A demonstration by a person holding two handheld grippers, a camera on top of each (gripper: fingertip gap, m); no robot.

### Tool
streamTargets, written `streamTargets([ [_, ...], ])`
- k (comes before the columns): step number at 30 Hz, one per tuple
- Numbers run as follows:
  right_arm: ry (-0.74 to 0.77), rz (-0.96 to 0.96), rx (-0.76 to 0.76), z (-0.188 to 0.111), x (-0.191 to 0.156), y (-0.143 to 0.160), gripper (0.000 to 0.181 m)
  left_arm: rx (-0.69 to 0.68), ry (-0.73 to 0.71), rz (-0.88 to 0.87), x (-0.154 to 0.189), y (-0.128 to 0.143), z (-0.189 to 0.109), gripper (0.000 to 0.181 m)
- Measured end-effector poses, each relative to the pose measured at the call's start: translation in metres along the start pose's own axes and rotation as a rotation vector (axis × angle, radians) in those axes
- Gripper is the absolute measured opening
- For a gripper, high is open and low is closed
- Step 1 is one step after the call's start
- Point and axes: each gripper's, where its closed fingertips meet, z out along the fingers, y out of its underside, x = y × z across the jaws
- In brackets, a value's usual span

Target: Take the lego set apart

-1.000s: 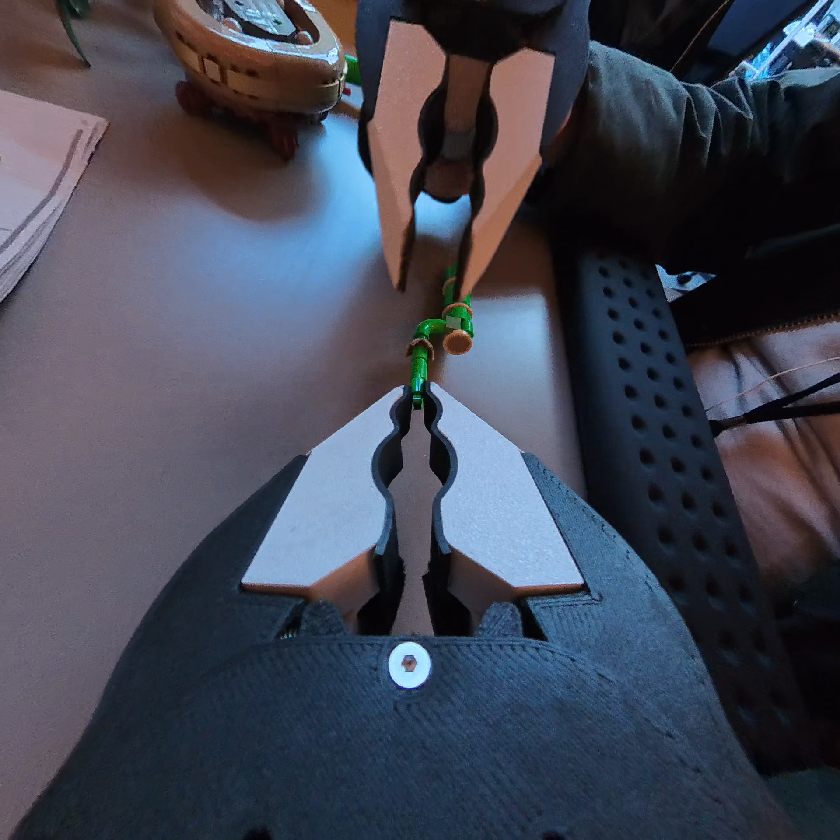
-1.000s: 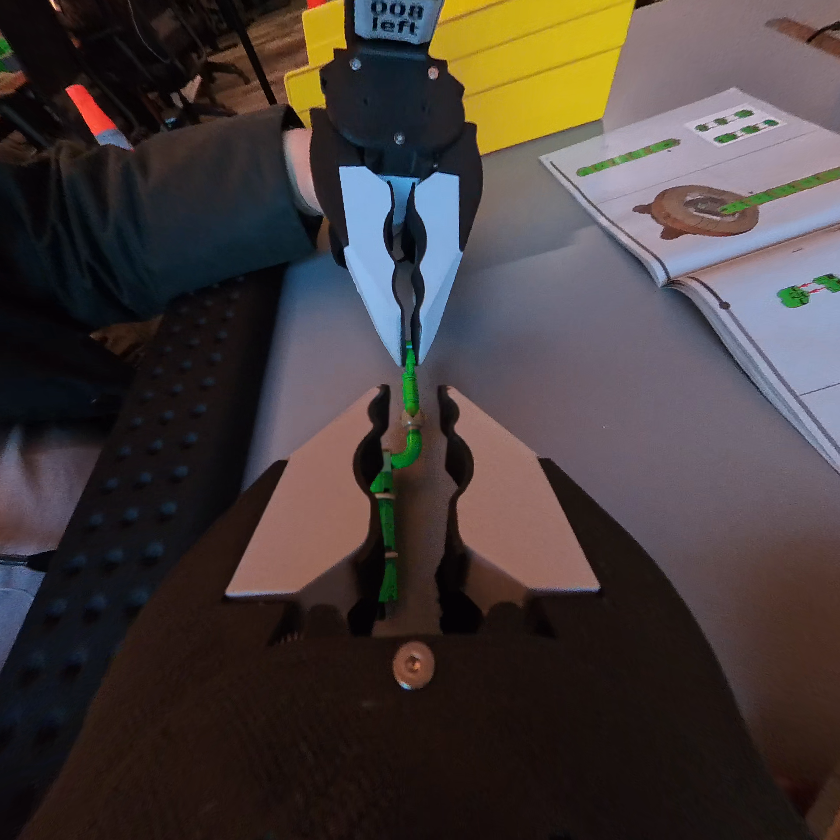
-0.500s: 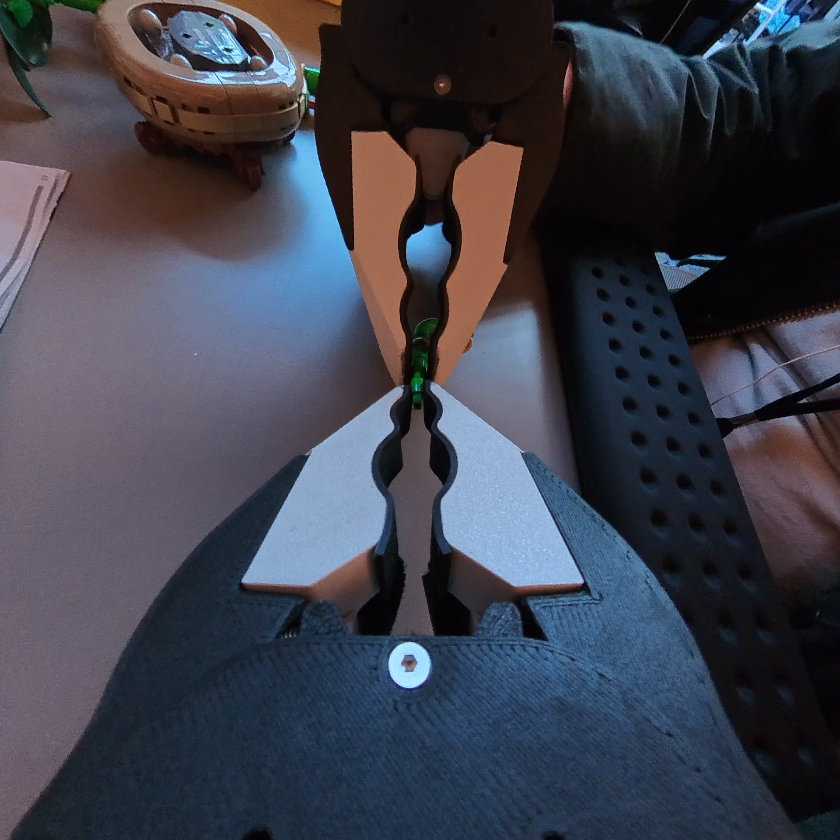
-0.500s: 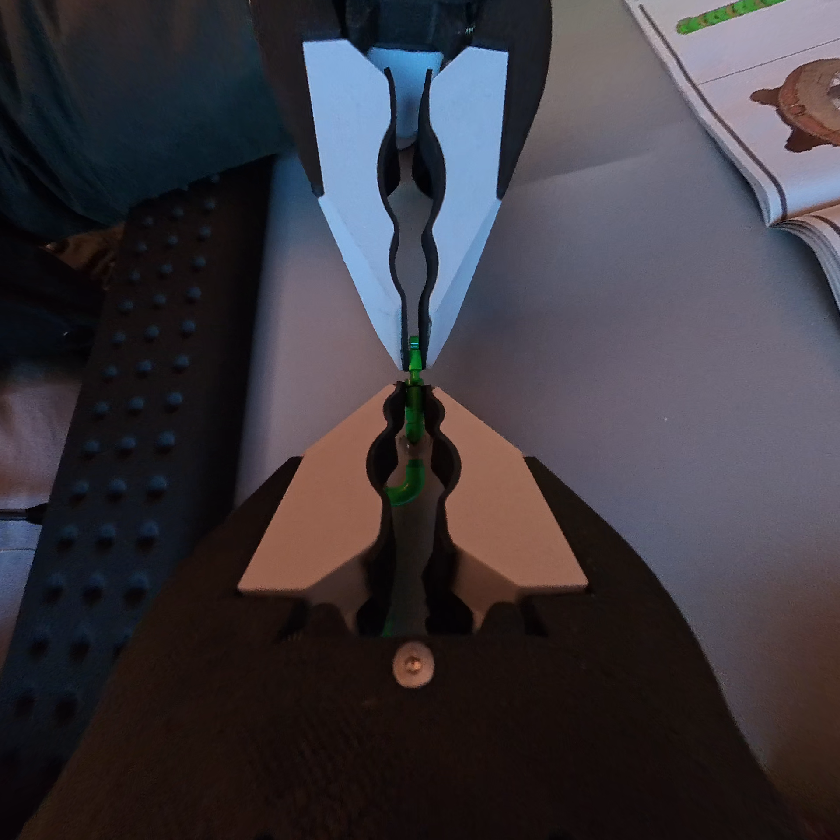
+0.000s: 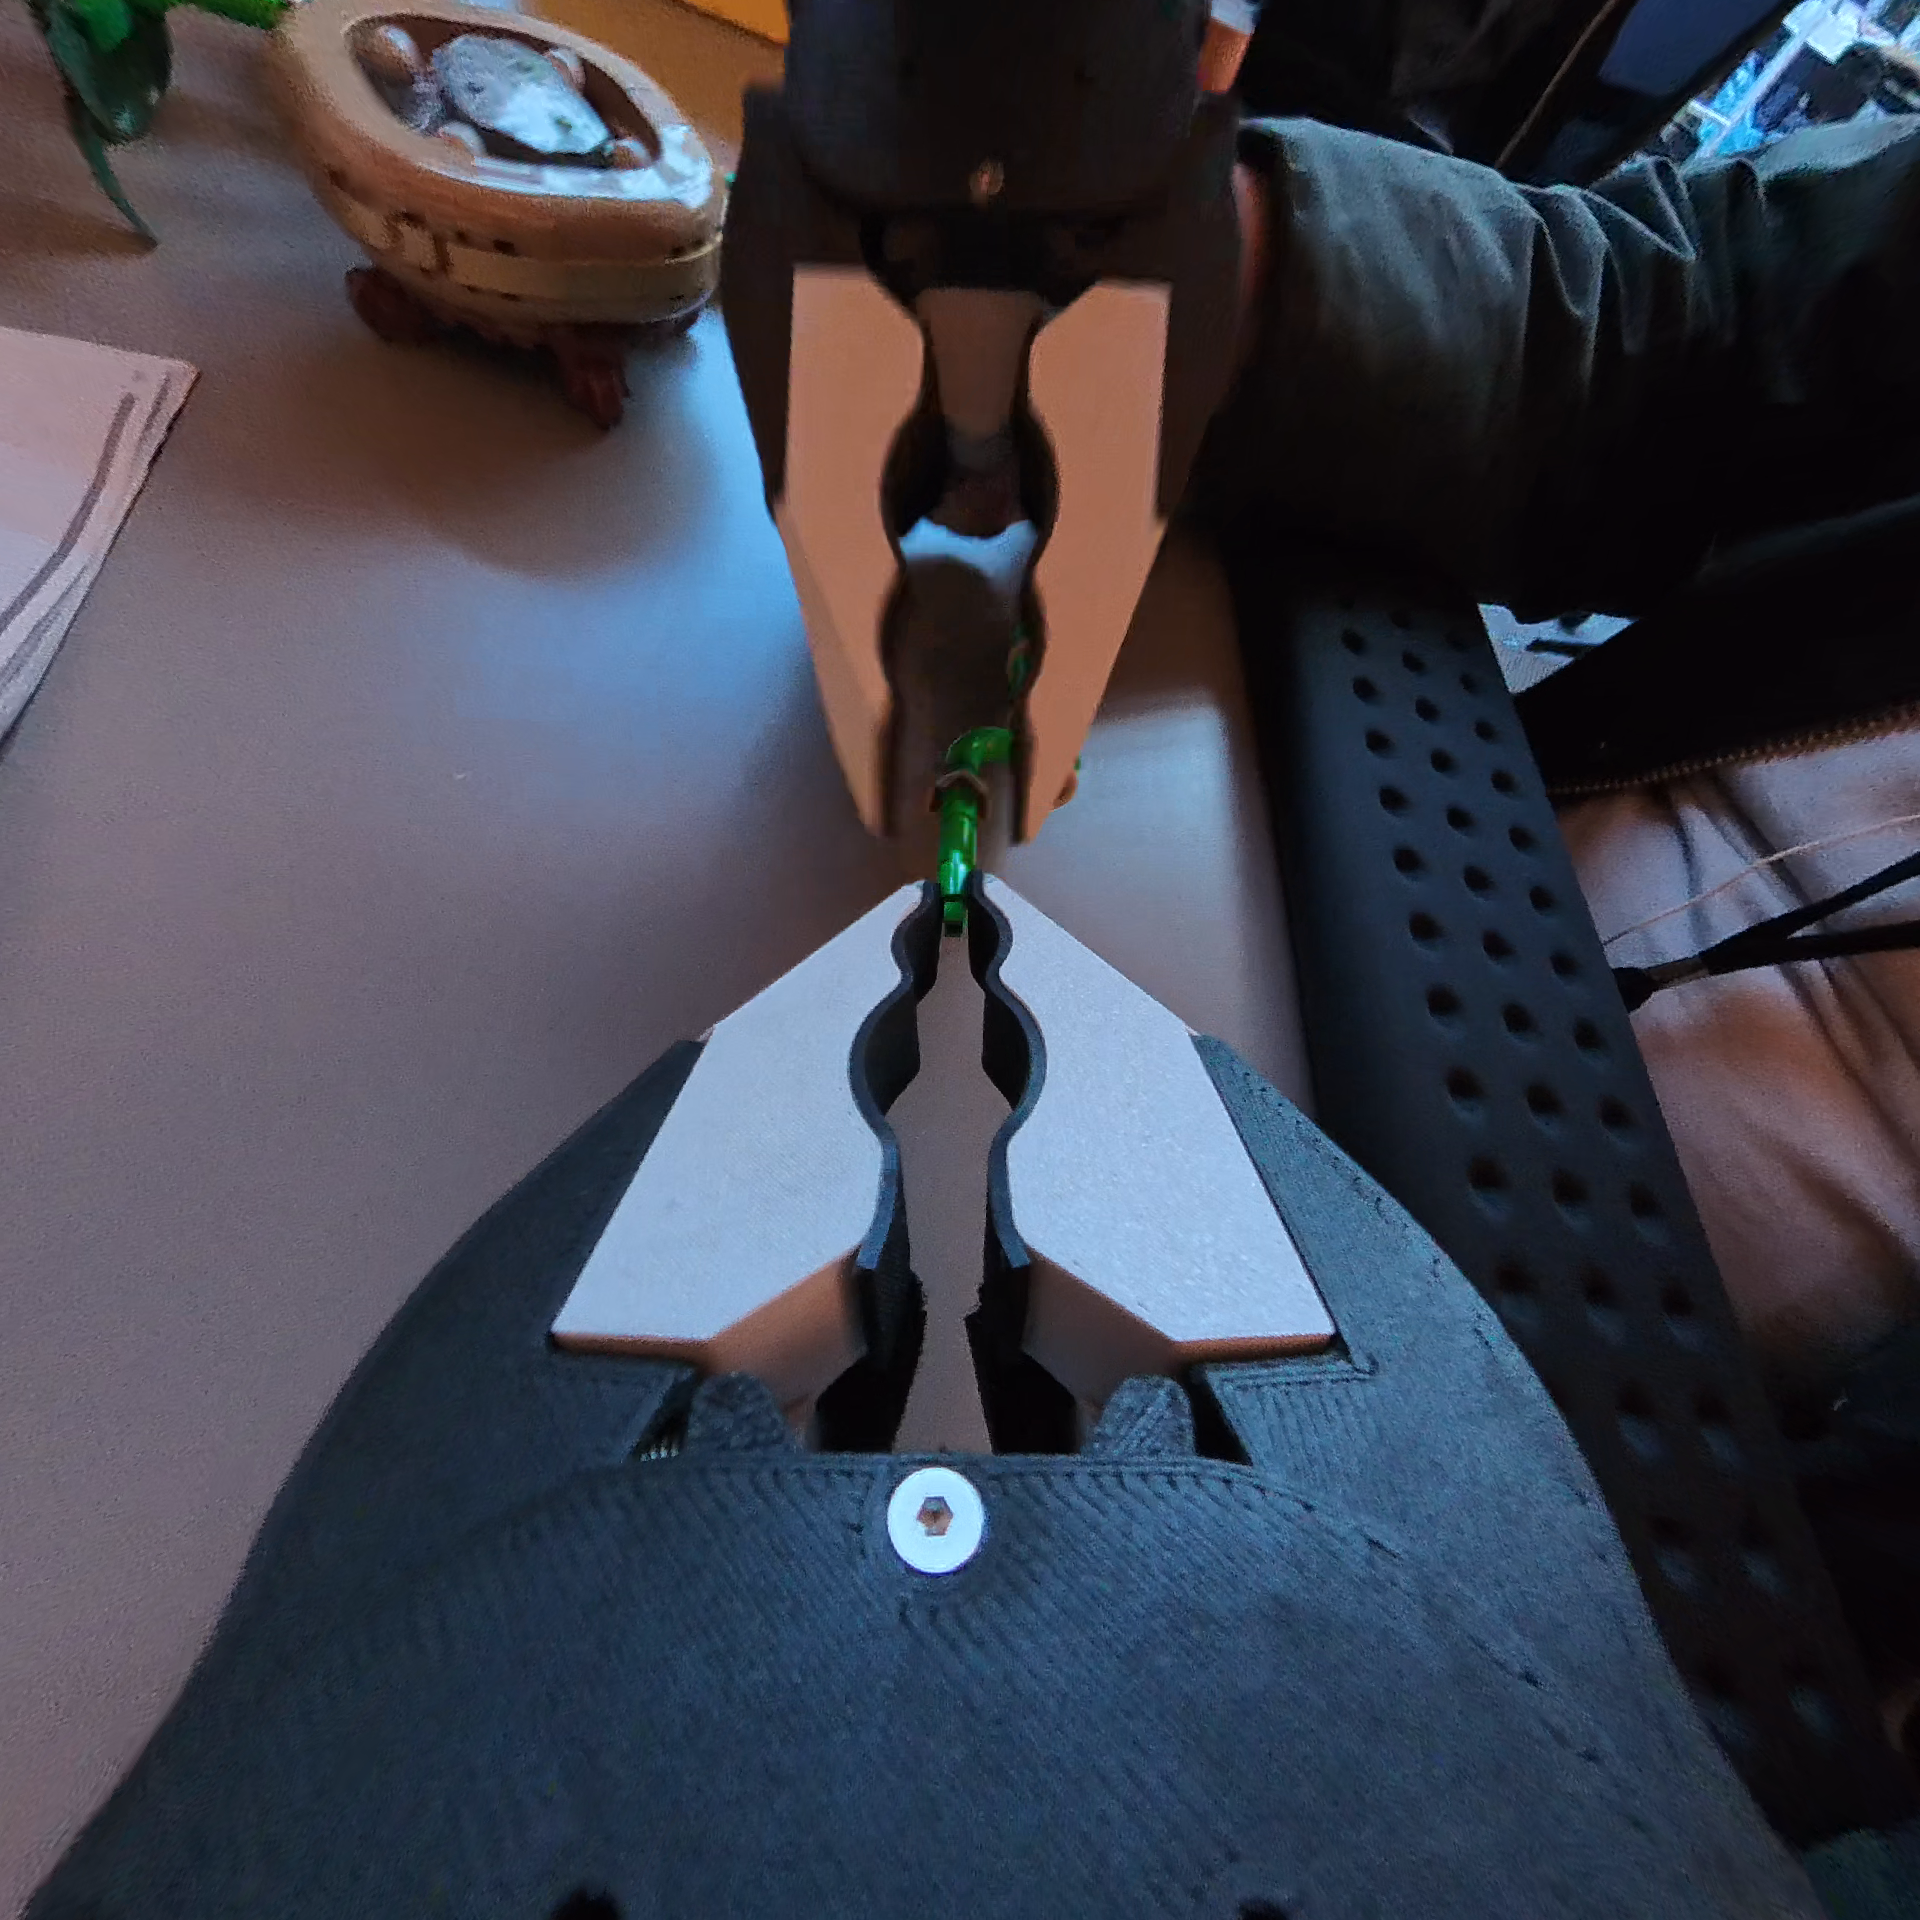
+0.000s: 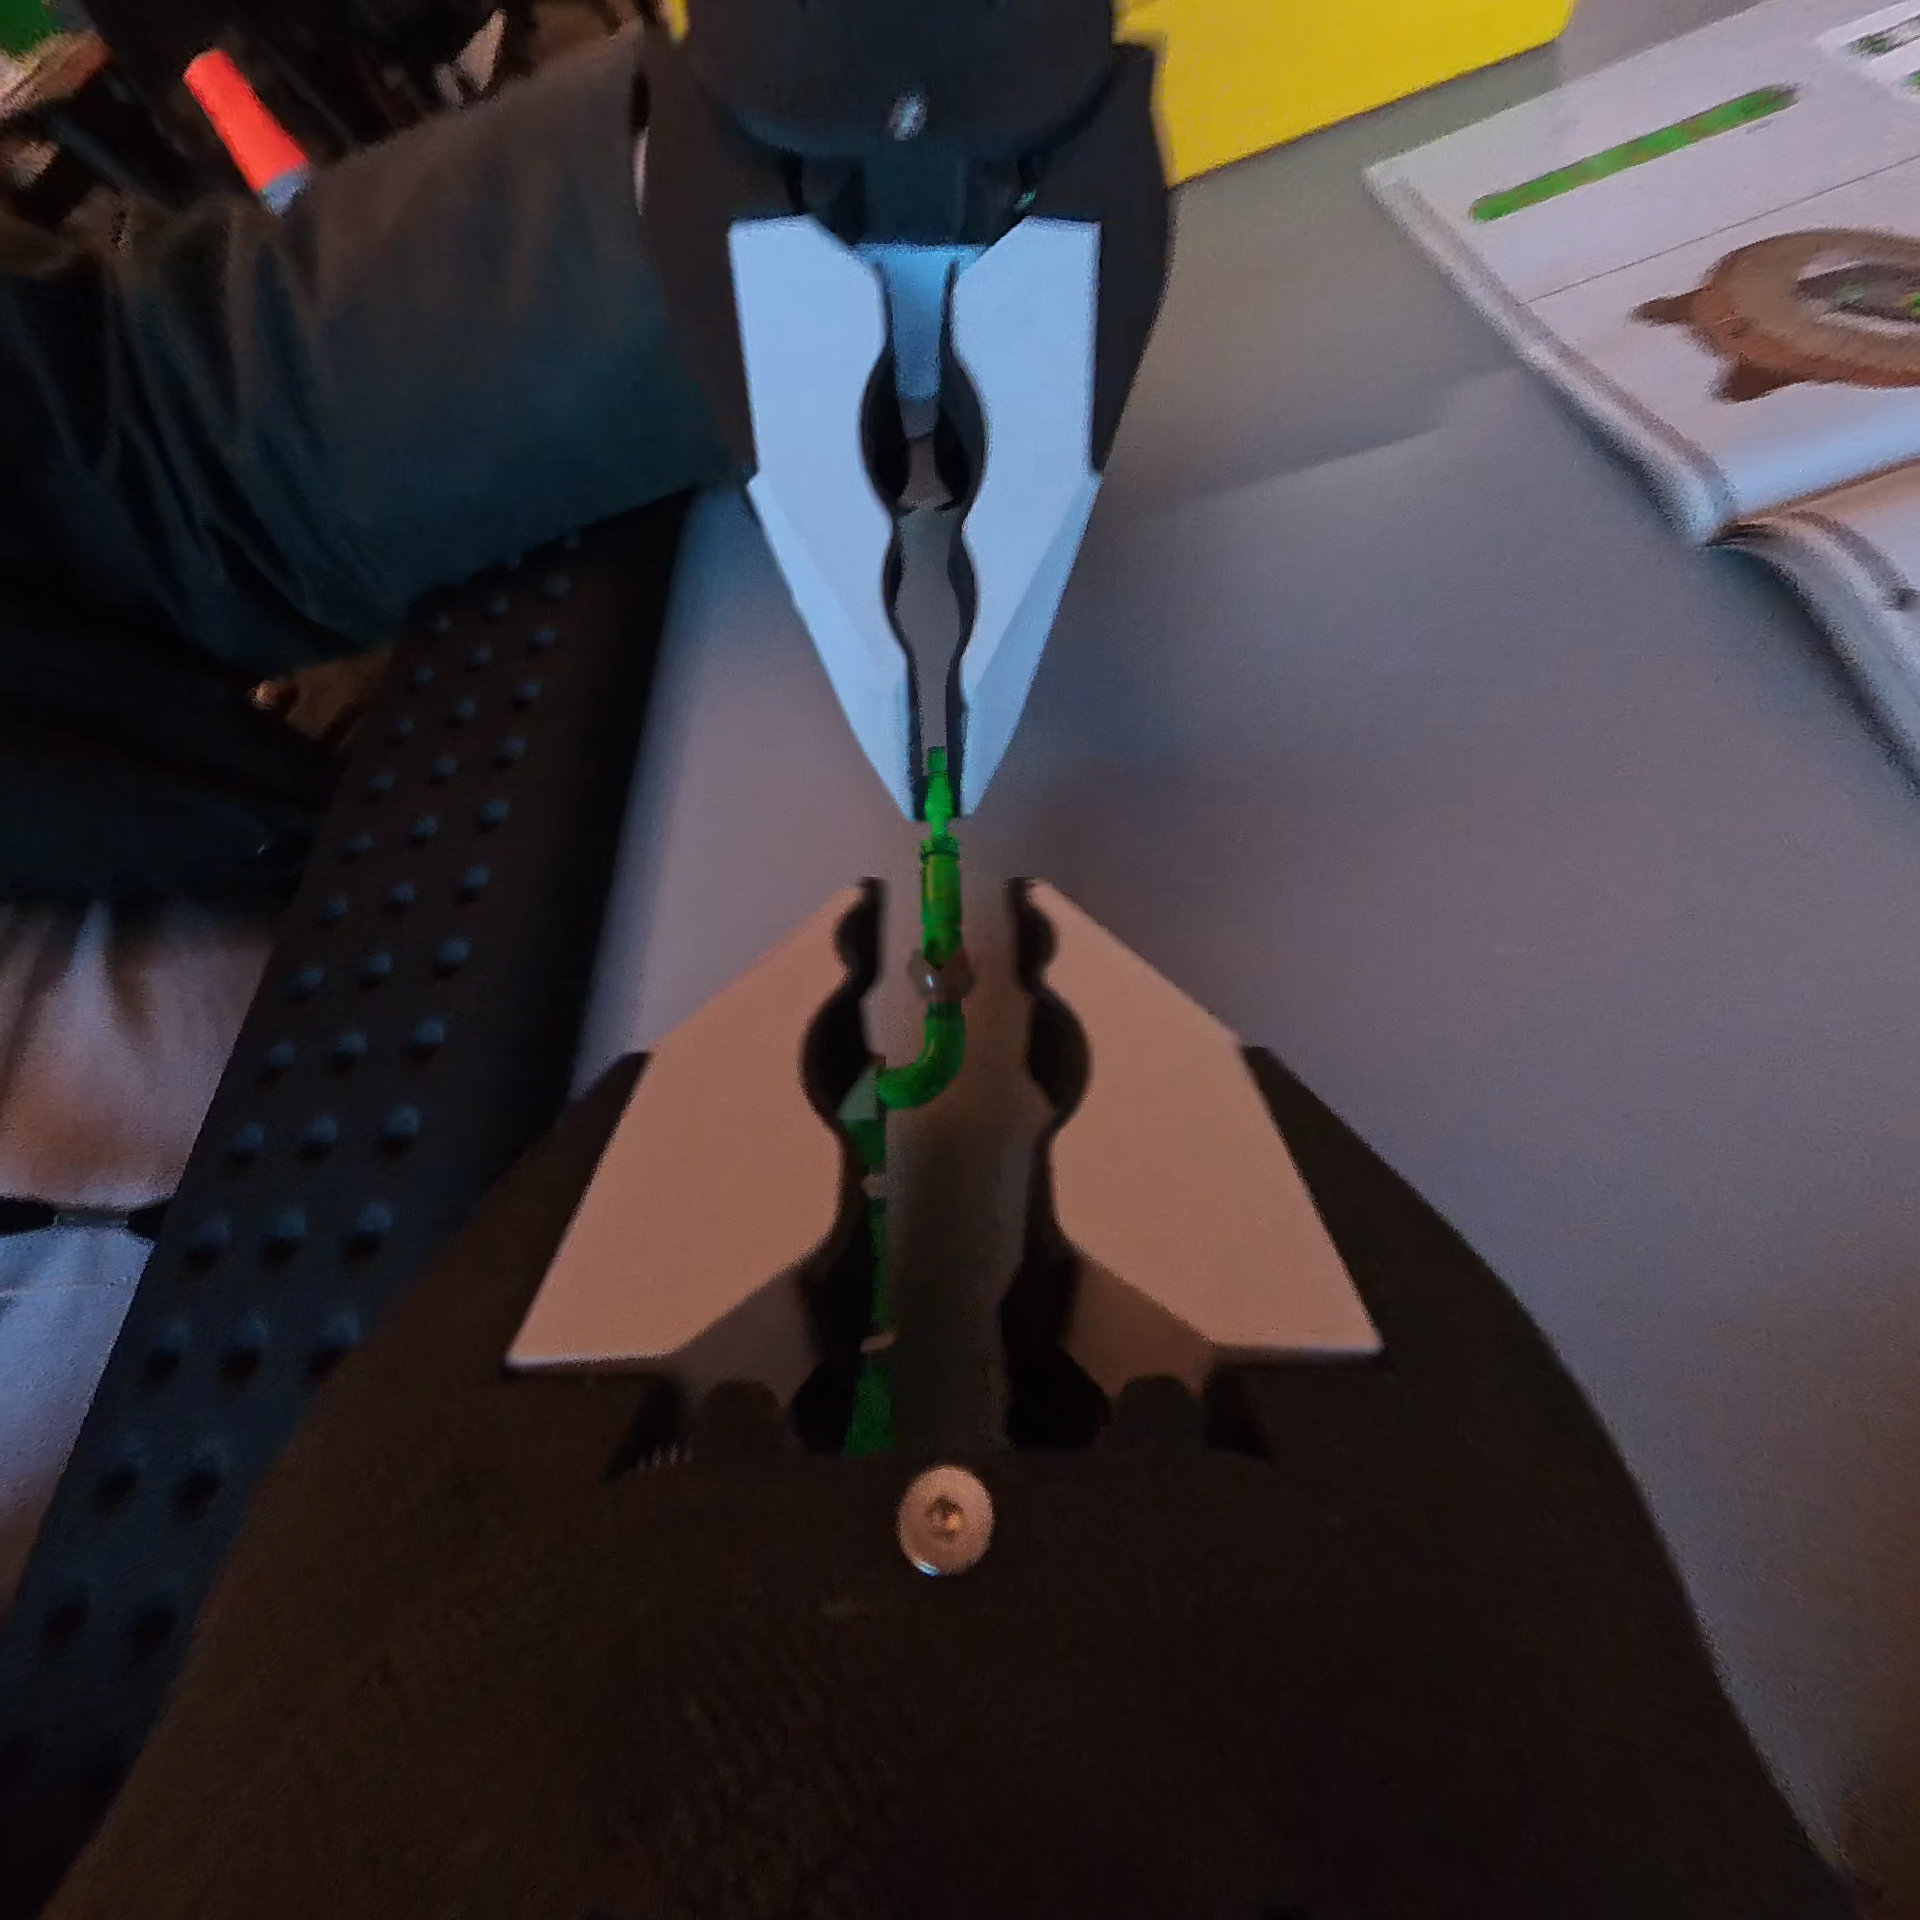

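**Though Held at One End Only, Strung Between Both Grippers**

Where pinched, at one thin tip: firmly caught in the left gripper, fingers drawn nearly together and closed on the green lego stem. Only a narrow wavy slit left between those fingers farther back.

Facing it tip to tip, close but apart: the right gripper, fingers parted to a moderate gap and clamping nothing. Running down into that gap, the rest of the stem: past a small tan collar, round a curved elbow, then straight back along the inner edge of one finger. Touching that finger or just beside it; cannot tell which through the blur.

Below both, a grey table. At its near edge, a black perforated strip, with a dark sleeve behind the right gripper.

Farther off in the left wrist view: a tan oval lego base on dark reddish feet, well apart from the stem, and green leaves in the corner.

Off to the side in the right wrist view: an open instruction booklet flat on the table, and yellow bins beyond.
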Motion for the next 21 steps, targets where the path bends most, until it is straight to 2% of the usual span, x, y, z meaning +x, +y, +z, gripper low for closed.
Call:
streamTargets([
  [1,0.026,0.010,0.026,-0.006,0.006,-0.005,0.036,-0.002,-0.006,-0.020,-0.003,0.003,-0.002,0.003],
  [3,0.029,0.029,0.067,-0.016,0.009,-0.010,0.036,-0.007,0.004,-0.057,-0.004,0.006,-0.004,0.003],
  [6,0.007,0.092,0.014,-0.012,0.010,0.001,0.032,-0.003,0.012,-0.079,-0.005,0.005,-0.005,0.003],
  [9,-0.038,0.128,-0.087,-0.002,0.006,0.018,0.024,0.007,0.001,-0.050,-0.004,0.002,-0.005,0.003],
  [12,-0.113,0.161,-0.104,0.002,-0.004,0.018,0.007,0.040,-0.003,-0.026,-0.002,-0.004,-0.009,0.004],
  [13,-0.101,0.153,-0.087,0.001,-0.003,0.015,0.007,0.068,-0.009,-0.028,-0.003,-0.009,-0.011,0.005],
  [15,-0.079,0.135,-0.017,-0.005,-0.001,0.002,0.007,0.147,-0.059,-0.053,-0.011,-0.020,-0.019,0.028],
  [17,-0.072,0.163,0.110,-0.015,0.002,-0.019,0.007,0.252,-0.064,-0.092,-0.015,-0.035,-0.031,0.043],
  [21,-0.112,0.184,0.352,-0.035,-0.004,-0.059,0.006,0.463,0.032,-0.141,-0.003,-0.067,-0.049,0.039],
])
